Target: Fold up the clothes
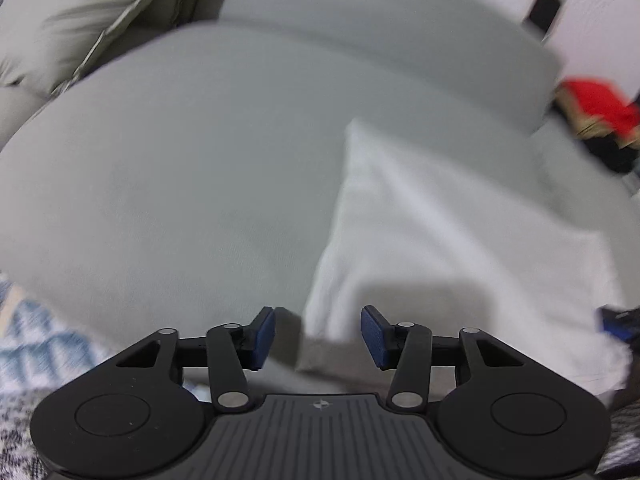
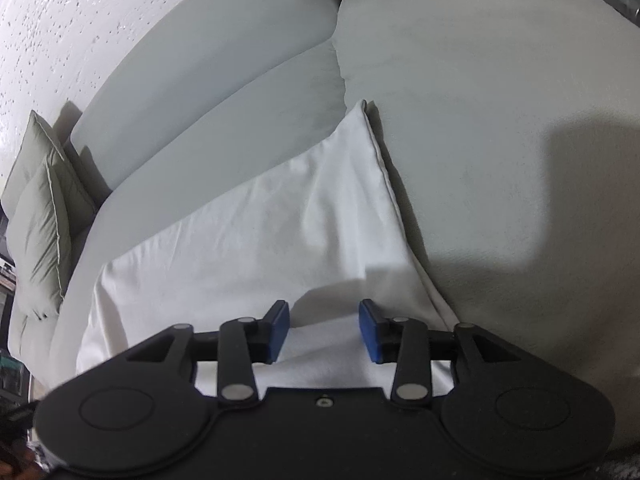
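A white garment (image 1: 440, 240) lies folded flat on a pale grey sofa seat (image 1: 180, 180). In the left wrist view my left gripper (image 1: 318, 338) is open and empty, hovering over the garment's near left edge. In the right wrist view the same white garment (image 2: 272, 232) spreads out ahead, with a hemmed edge running along its right side. My right gripper (image 2: 324, 330) is open and empty, just above the garment's near edge. The left wrist view is blurred.
Grey-green cushions (image 2: 40, 216) lean at the sofa's left end and also show in the left wrist view (image 1: 72, 20). A pile of red and dark clothes (image 1: 596, 120) lies at the right. A patterned blue and white rug (image 1: 36, 344) lies below the sofa.
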A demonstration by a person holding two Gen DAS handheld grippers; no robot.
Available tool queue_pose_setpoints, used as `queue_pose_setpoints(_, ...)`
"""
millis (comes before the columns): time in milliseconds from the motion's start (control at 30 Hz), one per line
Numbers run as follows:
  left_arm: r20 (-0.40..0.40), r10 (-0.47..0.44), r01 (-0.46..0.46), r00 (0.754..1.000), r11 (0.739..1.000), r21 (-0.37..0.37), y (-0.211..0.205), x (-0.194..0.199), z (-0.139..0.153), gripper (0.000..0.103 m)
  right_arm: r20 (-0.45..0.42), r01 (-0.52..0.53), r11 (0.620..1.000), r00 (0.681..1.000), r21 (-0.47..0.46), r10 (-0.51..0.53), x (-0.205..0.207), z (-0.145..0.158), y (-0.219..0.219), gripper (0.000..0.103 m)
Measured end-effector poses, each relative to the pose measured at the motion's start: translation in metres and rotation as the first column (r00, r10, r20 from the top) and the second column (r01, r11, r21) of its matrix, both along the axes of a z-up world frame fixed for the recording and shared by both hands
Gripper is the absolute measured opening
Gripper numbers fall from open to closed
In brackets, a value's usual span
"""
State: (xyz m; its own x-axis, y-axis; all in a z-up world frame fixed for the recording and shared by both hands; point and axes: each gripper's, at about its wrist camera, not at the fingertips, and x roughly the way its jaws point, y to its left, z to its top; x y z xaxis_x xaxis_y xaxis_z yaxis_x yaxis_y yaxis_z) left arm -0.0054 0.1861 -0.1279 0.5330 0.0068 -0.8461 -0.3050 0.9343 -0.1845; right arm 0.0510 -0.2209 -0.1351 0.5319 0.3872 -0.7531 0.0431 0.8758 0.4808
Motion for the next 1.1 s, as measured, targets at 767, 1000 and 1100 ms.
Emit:
queue_pose_setpoints(767,0.182,-0.249,0.135,0.951,0.866,0.481,-0.126,-0.015,0.024,0.033,0.245,-0.205,0.964,0.939,-0.170,0.243,-0.038,0.031,0.036,0.016)
queue_pose_setpoints(1000,-0.098,-0.566,0.509,0.819,0.636,0.580,-0.202,-0.016,-0.017,0.003,0.087,-0.388,0.887,0.904,-0.252,0.420,-0.050,0.021,0.073,0.021)
queue_pose_setpoints(1100,-0.189,-0.634,0.628,0.750,0.594,0.503,-0.202,-0.046,-0.018,0.009,-0.120,-0.419,0.894,0.907,-0.157,0.403,-0.073,0.013,0.050,0.021)
